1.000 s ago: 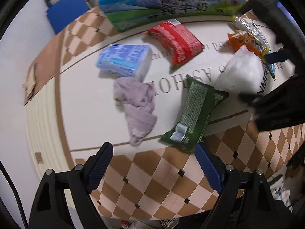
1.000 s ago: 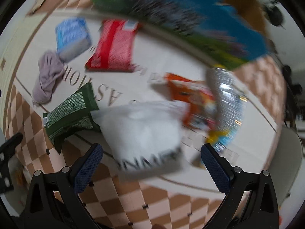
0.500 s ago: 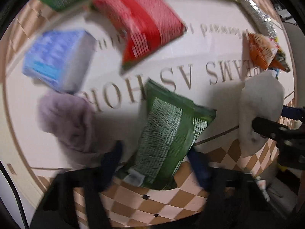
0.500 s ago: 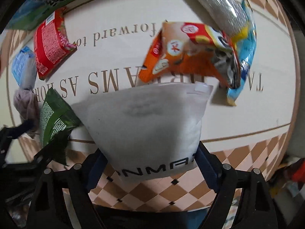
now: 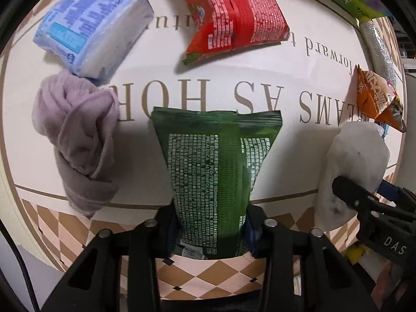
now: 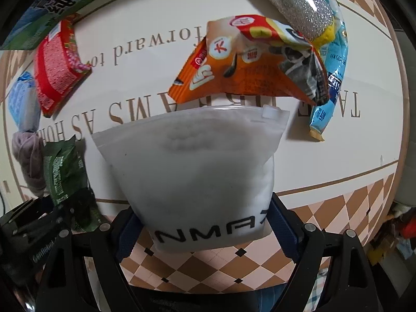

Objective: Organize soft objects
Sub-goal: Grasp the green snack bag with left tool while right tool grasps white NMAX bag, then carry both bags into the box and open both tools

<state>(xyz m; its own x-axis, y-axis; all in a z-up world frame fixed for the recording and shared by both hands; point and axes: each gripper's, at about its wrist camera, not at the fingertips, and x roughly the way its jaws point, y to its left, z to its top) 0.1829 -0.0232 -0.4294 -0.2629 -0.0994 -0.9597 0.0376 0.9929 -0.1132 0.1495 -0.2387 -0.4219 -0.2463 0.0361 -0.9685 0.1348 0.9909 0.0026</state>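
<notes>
My left gripper (image 5: 210,230) is shut on the near end of a green pouch (image 5: 215,171), which lies lengthwise on the cream mat (image 5: 161,96). My right gripper (image 6: 205,231) is shut on the lower end of a white zip bag (image 6: 197,176) printed with black letters. In the left wrist view the white bag (image 5: 351,163) and the right gripper show at the right edge. In the right wrist view the green pouch (image 6: 62,174) and the left gripper show at the lower left.
A mauve cloth (image 5: 78,140), a blue tissue pack (image 5: 91,28) and a red packet (image 5: 234,15) lie beyond the left gripper. An orange snack bag (image 6: 249,62), a silver glitter bag (image 6: 293,0) and a light blue packet (image 6: 330,78) lie beyond the white bag. A printed carton (image 6: 57,2) stands at the back.
Both grippers moved down and in over the mat. The left closed on the green pouch and the right closed on the white bag; both were open a second ago.
</notes>
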